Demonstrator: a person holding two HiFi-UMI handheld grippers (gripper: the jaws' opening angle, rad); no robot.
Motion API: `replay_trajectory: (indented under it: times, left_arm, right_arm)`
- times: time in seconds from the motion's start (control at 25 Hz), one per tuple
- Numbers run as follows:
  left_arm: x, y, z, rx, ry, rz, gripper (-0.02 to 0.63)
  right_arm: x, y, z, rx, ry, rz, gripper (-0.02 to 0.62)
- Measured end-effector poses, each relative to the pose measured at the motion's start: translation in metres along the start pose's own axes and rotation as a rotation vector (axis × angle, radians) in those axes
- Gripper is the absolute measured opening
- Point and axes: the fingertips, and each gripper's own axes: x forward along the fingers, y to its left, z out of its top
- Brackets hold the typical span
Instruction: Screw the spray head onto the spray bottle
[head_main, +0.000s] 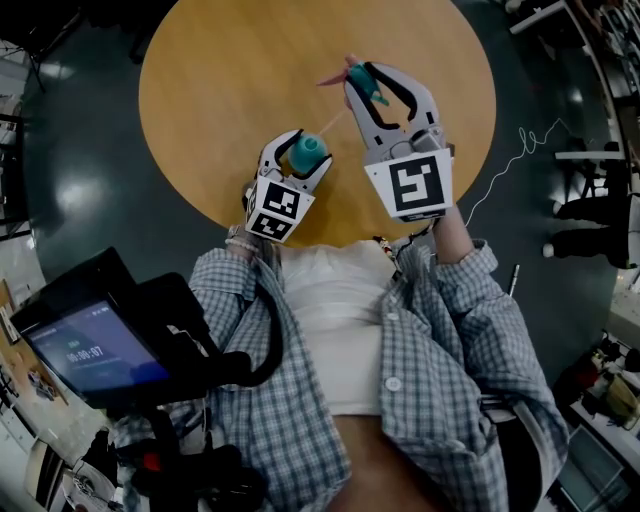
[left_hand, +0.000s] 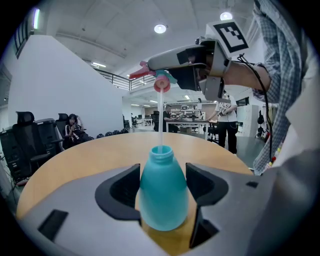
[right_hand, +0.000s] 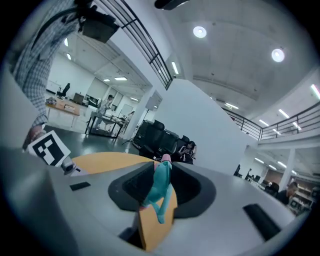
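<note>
Above the spray bottle (left_hand: 164, 195) clamped in the left gripper (head_main: 306, 150), we lower the spray head (left_hand: 161, 81), pinched in the right gripper (head_main: 362, 78), plumb before threading.

Base of bottle (head_main: 306, 156) hidden behind left gripper (head_main: 309, 147) body, in head and left gripper views; dip tube (left_hand: 160, 120) lower end lost inside bottle neck; spray head (right_hand: 161, 187) collar and tube unseen in right gripper view, behind right gripper (right_hand: 163, 166) jaws; table (head_main: 230, 90) far rim cut by head view's top edge.
</note>
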Motion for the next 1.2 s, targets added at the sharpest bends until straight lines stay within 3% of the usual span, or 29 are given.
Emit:
replay_trajectory:
  times: [0.44,1.2]
  left_arm:
    - [0.000,0.000,0.000,-0.002,0.001,0.001,0.296]
    - [-0.002,-0.002,-0.002,-0.017,0.001,-0.003,0.296]
  right_arm:
    - [0.025,0.116,-0.037,-0.211,-0.018,0.122,0.101]
    - [0.007,0.132,-0.040,-0.267,-0.046,0.059,0.103]
